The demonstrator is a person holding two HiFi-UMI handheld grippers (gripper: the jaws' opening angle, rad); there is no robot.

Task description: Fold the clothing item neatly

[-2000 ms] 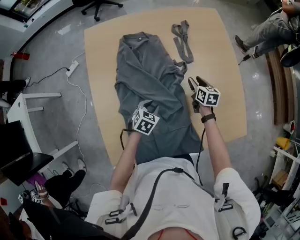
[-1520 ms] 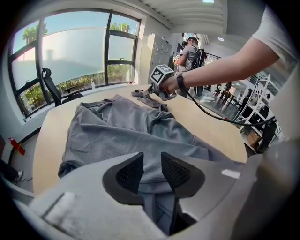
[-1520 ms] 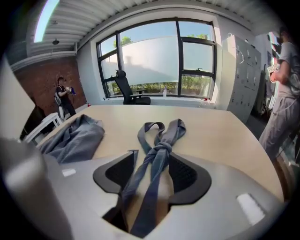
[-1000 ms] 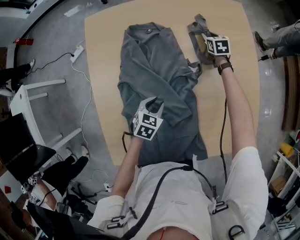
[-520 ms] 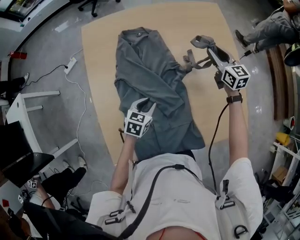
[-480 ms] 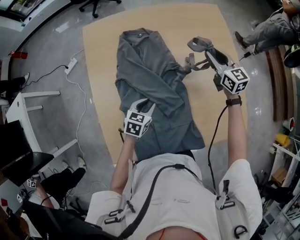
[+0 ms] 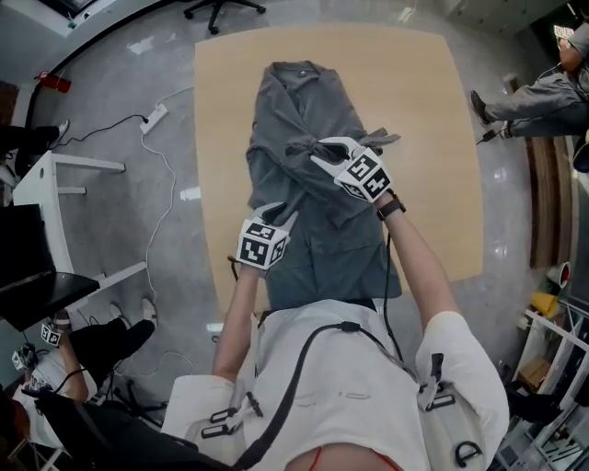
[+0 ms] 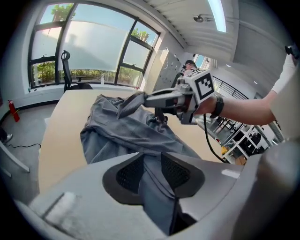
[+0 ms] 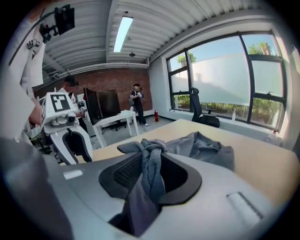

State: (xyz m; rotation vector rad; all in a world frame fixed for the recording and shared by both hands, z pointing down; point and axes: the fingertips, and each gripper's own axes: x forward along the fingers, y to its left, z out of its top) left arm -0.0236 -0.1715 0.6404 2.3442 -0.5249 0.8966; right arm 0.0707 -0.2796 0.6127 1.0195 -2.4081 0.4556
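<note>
Over the table, left gripper and right gripper each clamp garment; chair beyond.

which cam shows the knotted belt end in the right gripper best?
Right gripper view: the knotted belt end sits close up, pinched between the jaws of the right gripper. Head view shows it small, over the gray garment. Left gripper view shows it side-on and farther off, knot hard to make out.
</note>
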